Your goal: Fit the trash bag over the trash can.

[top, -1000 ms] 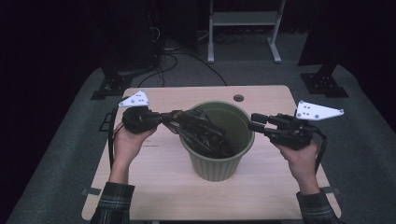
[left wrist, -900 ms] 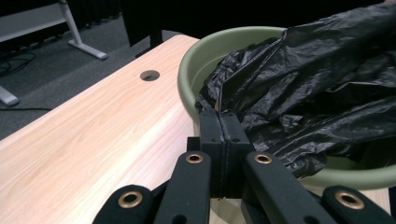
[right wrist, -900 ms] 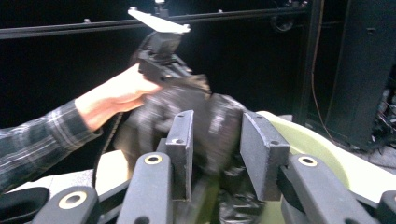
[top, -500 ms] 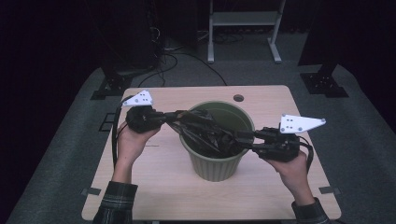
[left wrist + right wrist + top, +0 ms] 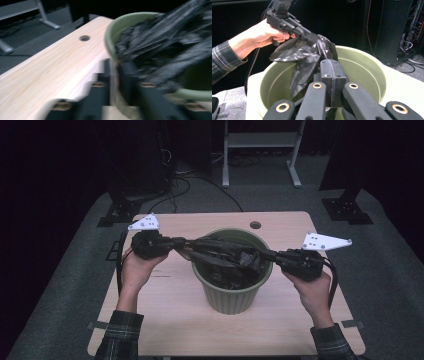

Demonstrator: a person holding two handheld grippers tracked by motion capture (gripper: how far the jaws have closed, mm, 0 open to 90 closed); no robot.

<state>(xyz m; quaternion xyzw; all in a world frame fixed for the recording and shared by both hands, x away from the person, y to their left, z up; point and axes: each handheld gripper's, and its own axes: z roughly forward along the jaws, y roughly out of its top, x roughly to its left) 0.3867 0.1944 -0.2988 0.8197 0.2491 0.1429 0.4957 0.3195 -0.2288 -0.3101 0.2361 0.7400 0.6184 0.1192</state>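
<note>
Jaws of the right gripper [image 5: 331,82] are pressing together on a fold of the black bag [image 5: 225,257], having just been closing on it, while the left gripper [image 5: 182,245] is pinching the bag's other edge at the near-left rim; its jaws have just been easing apart a little, and the blurred left gripper view is not showing whether the plastic is slipping. The bag is hanging crumpled across the mouth of the green pot [image 5: 232,295], partly sagging inside it, and the two hands are stretching it between them. The pot is standing mid-table [image 5: 165,320], near the front edge. The likely trouble is the thin plastic tearing if both hands are pulling too hard, or sliding out of the looser left grip and dropping into the pot; a sideways tug could also be tipping the light pot.
</note>
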